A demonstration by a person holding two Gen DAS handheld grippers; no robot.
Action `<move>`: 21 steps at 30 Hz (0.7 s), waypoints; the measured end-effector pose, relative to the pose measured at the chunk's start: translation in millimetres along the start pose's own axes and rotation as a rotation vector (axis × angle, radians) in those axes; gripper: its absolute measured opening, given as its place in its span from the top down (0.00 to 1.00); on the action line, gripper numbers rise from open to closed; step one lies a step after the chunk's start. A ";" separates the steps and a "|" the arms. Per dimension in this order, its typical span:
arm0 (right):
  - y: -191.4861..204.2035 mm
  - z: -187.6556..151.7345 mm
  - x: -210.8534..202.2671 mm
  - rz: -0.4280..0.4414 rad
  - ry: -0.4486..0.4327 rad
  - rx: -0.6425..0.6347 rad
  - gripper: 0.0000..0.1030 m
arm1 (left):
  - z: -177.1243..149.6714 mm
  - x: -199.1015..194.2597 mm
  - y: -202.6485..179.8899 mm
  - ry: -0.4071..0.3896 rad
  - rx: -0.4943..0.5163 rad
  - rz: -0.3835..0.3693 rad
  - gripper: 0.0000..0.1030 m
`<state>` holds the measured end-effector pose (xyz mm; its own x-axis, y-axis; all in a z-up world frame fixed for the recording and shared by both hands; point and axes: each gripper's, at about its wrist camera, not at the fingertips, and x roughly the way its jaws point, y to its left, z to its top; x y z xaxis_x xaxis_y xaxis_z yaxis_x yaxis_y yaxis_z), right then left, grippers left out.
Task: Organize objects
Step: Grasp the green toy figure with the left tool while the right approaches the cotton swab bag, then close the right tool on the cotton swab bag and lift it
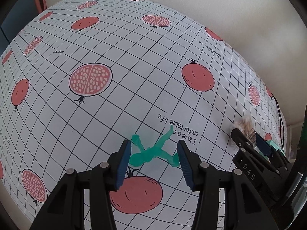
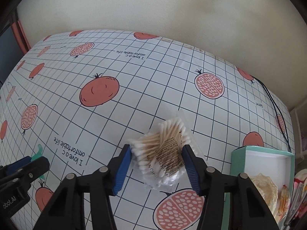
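A translucent green toy figure (image 1: pixel 153 151) lies flat on the pomegranate-print tablecloth (image 1: pixel 134 67). My left gripper (image 1: pixel 154 159) is open, one blue pad on each side of the figure. A clear pack of cotton swabs (image 2: pixel 165 149) with a barcode label lies on the cloth, and my right gripper (image 2: pixel 158 164) stands open astride it, the pads close to its edges. In the left wrist view, the right gripper (image 1: pixel 249 137) and the swab pack (image 1: pixel 244 123) show at the right. The right wrist view catches the left gripper (image 2: pixel 28 163) and the figure's tip (image 2: pixel 39 150) at the far left.
An open teal box (image 2: pixel 239 153) with a white inside stands at the right of the swab pack, holding a lacy cream piece and small sachets. A black cable (image 2: pixel 272 103) runs along the table's right edge. A cream wall (image 2: pixel 153 9) backs the table.
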<state>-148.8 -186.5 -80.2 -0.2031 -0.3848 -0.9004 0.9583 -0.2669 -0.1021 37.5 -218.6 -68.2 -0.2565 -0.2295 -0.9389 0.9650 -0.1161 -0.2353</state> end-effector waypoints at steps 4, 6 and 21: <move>1.7 -0.9 -3.1 0.002 0.006 -0.006 0.49 | -3.5 -6.9 5.5 0.002 -0.003 -0.011 0.50; 1.0 -0.9 -6.6 0.008 0.000 0.001 0.53 | 0.1 -2.0 2.3 0.002 -0.004 -0.017 0.50; -2.5 -16.4 -37.0 0.065 -0.018 0.030 0.66 | -1.1 6.4 -20.8 0.000 0.009 -0.054 0.50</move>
<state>-140.3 -157.1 -53.5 -0.1444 -0.4178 -0.8970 0.9632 -0.2669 -0.0307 15.8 -216.5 -69.6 -0.3082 -0.2227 -0.9249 0.9492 -0.1372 -0.2833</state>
